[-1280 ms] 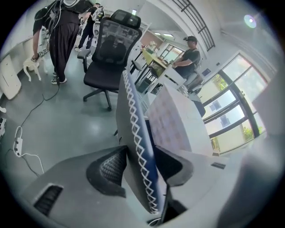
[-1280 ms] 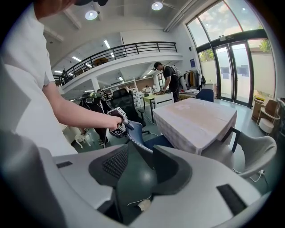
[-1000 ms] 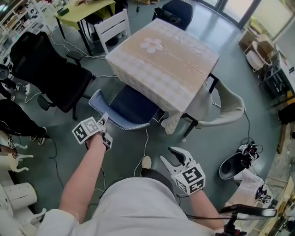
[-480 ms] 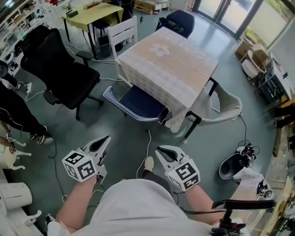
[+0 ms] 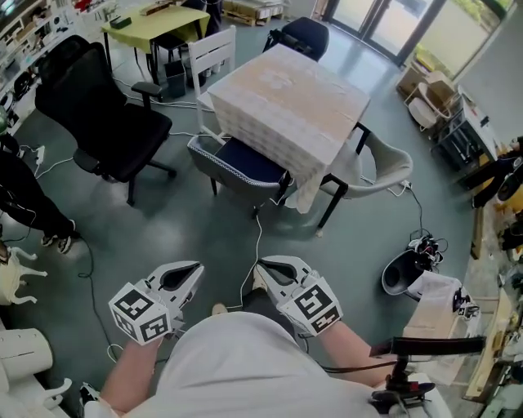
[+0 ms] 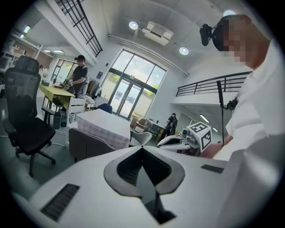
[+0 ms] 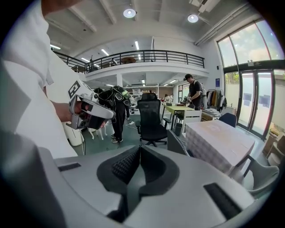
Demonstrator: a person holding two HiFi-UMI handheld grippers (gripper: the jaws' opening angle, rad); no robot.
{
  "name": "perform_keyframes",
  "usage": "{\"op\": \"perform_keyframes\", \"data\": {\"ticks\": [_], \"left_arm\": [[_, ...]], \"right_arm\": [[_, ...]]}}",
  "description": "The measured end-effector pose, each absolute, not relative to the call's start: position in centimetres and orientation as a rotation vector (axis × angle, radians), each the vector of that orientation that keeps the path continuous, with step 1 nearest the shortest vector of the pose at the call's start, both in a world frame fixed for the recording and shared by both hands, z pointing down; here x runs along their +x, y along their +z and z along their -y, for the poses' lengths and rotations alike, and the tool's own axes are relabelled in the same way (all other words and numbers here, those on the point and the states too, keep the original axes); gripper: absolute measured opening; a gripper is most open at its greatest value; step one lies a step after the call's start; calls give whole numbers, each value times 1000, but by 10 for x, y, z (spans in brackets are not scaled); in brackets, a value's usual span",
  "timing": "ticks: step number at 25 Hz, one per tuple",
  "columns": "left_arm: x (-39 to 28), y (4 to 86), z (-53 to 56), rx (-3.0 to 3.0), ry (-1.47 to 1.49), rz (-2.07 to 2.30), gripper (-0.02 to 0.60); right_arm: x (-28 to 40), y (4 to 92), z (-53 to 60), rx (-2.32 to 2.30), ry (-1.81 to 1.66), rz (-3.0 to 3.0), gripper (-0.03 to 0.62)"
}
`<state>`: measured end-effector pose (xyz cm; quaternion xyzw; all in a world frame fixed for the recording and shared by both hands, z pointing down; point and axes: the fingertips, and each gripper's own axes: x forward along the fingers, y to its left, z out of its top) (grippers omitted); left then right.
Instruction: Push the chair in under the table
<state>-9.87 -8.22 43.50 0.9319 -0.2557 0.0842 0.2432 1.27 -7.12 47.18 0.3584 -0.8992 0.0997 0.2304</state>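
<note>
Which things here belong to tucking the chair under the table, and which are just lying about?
Job: blue-seated chair, covered table, left gripper and right gripper, both shut and empty.

Lying about: black office chair, white chair, yellow table, beige chair, floor cable.

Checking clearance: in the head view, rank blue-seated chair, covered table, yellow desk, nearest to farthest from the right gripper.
1. Blue-seated chair, ahead of the right gripper.
2. Covered table, beyond the chair.
3. Yellow desk, far upper left.

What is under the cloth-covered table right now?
The blue-seated chair sits partly under the table, its backrest outside. The tablecloth hides the seat's far part and anything deeper underneath.
</note>
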Motion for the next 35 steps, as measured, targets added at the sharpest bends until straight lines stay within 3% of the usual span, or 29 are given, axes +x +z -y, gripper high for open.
{"op": "perform_keyframes", "data": {"ticks": [10, 35], "left_arm": [[-139, 432, 37, 2530, 212, 691, 11], [-150, 455, 39, 2485, 249, 655, 11]], "right_arm": [[-39, 460, 23, 954, 224, 2497, 15], [-54, 459, 9, 961, 209, 2450, 14]]}}
